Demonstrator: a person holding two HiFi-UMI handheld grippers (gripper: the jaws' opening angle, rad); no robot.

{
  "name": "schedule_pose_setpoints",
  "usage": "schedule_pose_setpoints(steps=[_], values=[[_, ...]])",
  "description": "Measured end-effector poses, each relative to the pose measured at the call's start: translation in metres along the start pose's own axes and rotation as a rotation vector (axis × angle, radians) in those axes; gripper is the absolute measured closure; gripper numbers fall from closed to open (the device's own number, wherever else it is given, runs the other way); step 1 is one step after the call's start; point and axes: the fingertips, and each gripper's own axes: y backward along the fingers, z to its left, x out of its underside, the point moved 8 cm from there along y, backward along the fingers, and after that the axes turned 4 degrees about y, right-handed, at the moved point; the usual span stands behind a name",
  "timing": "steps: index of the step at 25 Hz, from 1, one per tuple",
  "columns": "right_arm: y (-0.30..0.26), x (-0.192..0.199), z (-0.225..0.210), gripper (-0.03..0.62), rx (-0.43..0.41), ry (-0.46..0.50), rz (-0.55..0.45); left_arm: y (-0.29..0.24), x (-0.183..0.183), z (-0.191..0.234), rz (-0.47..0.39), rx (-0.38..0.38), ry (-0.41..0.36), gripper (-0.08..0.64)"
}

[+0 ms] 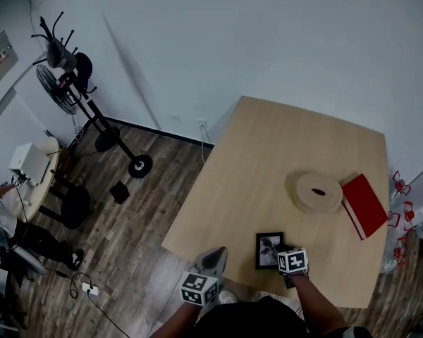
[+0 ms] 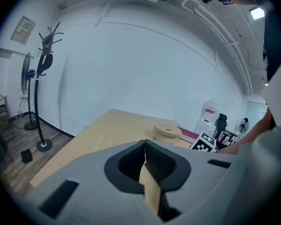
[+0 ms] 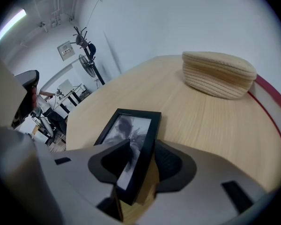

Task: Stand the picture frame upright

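Observation:
A small black picture frame point(image 1: 269, 245) holding a dark photo is near the front edge of the wooden table point(image 1: 268, 153). In the right gripper view the frame point(image 3: 129, 128) leans tilted, with its right border between my right gripper's jaws point(image 3: 143, 144). The jaws stand wide around that border, and I see no firm squeeze on it. In the head view, the right gripper point(image 1: 280, 253) sits at the frame's near right corner. My left gripper point(image 1: 215, 252) hovers off the table's front left edge. Its pads point(image 2: 144, 142) meet with nothing between them.
A round woven straw piece point(image 1: 317, 191) lies beyond the frame, with a red book point(image 1: 364, 204) to its right. A fan and a coat stand point(image 1: 63, 83) are on the wooden floor at far left. The table's front edge is close to both grippers.

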Motion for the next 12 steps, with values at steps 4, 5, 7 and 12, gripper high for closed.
schedule_pose_setpoints(steps=[4, 5, 7, 12], values=[[0.0009, -0.0007, -0.0006, 0.449, 0.003, -0.024, 0.004, 0.0005, 0.0015, -0.0007, 0.000, 0.004, -0.005, 0.555], [0.0011, -0.0014, -0.0014, 0.459, 0.004, -0.032, 0.007, 0.0005, 0.0017, -0.0011, 0.000, 0.005, -0.003, 0.555], [0.0026, -0.0031, -0.0036, 0.485, 0.010, -0.047, 0.014, -0.0001, 0.0015, -0.0018, -0.003, 0.004, 0.005, 0.555], [0.0092, -0.0026, -0.0050, 0.512, 0.026, -0.059, -0.010, 0.0037, 0.0046, -0.0048, -0.008, -0.003, 0.012, 0.555]])
